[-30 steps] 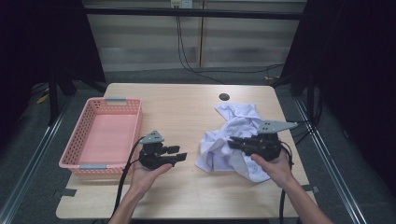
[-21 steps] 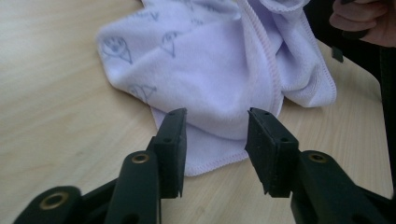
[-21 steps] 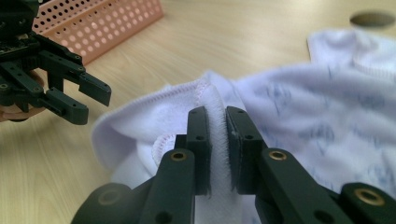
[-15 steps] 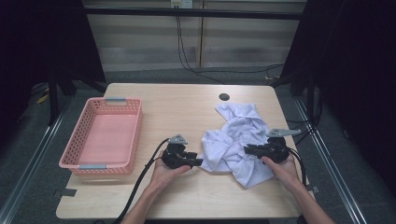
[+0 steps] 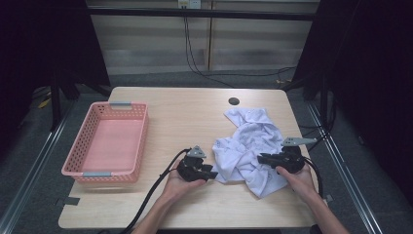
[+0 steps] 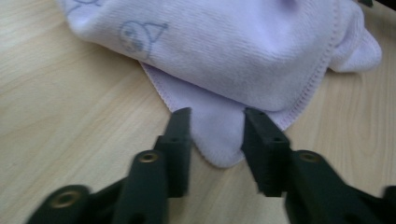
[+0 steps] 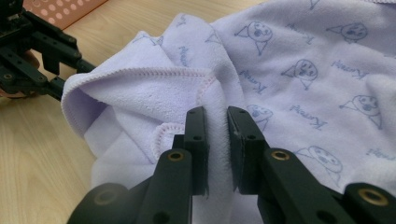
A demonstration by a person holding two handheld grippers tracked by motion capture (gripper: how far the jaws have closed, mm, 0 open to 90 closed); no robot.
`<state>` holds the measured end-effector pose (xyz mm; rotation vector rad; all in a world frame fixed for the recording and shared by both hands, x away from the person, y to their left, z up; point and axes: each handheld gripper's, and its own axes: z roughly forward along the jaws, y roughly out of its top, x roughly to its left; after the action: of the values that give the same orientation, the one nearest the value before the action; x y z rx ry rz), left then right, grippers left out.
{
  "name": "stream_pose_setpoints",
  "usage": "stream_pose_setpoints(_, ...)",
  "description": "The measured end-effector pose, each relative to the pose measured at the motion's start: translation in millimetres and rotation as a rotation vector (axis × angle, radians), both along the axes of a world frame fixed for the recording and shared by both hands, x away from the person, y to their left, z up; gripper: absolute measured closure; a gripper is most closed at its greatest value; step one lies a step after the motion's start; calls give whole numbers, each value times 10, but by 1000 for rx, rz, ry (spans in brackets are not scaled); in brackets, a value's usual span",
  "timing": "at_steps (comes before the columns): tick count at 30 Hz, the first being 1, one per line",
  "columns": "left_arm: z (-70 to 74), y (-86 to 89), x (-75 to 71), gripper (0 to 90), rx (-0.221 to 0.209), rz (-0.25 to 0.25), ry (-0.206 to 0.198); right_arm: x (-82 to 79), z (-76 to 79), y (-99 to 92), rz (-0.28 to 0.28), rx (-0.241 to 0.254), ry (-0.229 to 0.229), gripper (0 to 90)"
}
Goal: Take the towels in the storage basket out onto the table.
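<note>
A white towel with small printed figures lies crumpled on the right half of the wooden table. My left gripper rests low at its left corner. In the left gripper view that corner lies between the jaws of the left gripper; they have just been closing, with a gap still showing beside the cloth. My right gripper is on the towel's right side. In the right gripper view the right gripper is shut on an upright fold of the towel.
A pink plastic basket stands at the table's left side with nothing in it. A small dark round disc sits near the far edge. Black cables trail from both grippers toward the near edge.
Both hands have come down to the table with the towel, which has settled flatter. The left gripper has moved right to the towel's corner and its jaws stand narrower.
</note>
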<state>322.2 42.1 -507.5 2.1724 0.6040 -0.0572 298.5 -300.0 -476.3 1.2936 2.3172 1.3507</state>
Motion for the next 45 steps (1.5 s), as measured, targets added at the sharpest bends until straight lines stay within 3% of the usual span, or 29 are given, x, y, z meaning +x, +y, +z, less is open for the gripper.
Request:
stream_pose_setpoints(2,0,-28,-39,735,18,-6,-41,-1,-1,0,1,1,1,784)
stream_pose_setpoints(5,16,-58,-68,881,44,-26,-55,-11,5,0,0,2,0,783)
stream_pose_setpoints(8,17,-42,-49,896,37,-17,-25,-15,16,-9,3,8,-9,783)
stream_pose_setpoints(11,31,48,-15,900,-3,-2,17,-20,51,-20,1,27,-20,783)
stream_pose_setpoints(13,118,149,4,900,-65,21,29,-20,87,-32,-4,49,-28,784)
stream_pose_setpoints(16,340,336,39,900,-142,36,8,0,162,-55,-11,72,-47,787)
stream_pose_setpoints(17,430,394,43,900,-153,71,-13,14,195,-66,-16,86,-56,789)
stream_pose_setpoints(18,533,488,56,900,-209,85,-20,31,235,-66,-25,106,-63,791)
stream_pose_setpoints(19,592,537,58,900,-234,95,-23,53,291,-60,-26,120,-77,793)
stream_pose_setpoints(21,747,651,55,900,-247,124,-66,87,379,-45,-27,136,-104,795)
stream_pose_setpoints(27,1163,1012,102,900,-297,187,-139,253,733,-12,-41,179,-183,801)
stream_pose_setpoints(34,1683,1386,120,900,-414,288,-219,491,1393,98,-26,232,-286,813)
stream_pose_setpoints(37,1881,1428,129,900,-391,319,-266,588,1670,198,-16,230,-326,815)
stream_pose_setpoints(39,2023,1482,139,900,-411,340,-290,649,1843,263,-11,229,-345,816)
stream_pose_setpoints(40,2023,1482,139,900,-411,340,-290,671,1929,281,-6,235,-358,816)
stream_pose_setpoints(41,2146,1512,125,900,-420,351,-321,671,1929,281,-6,235,-358,816)
stream_pose_setpoints(43,2336,1537,92,900,-428,358,-360,698,2191,284,10,280,-400,818)
stream_pose_setpoints(45,2484,1524,24,900,-428,340,-388,654,2318,279,18,312,-424,819)
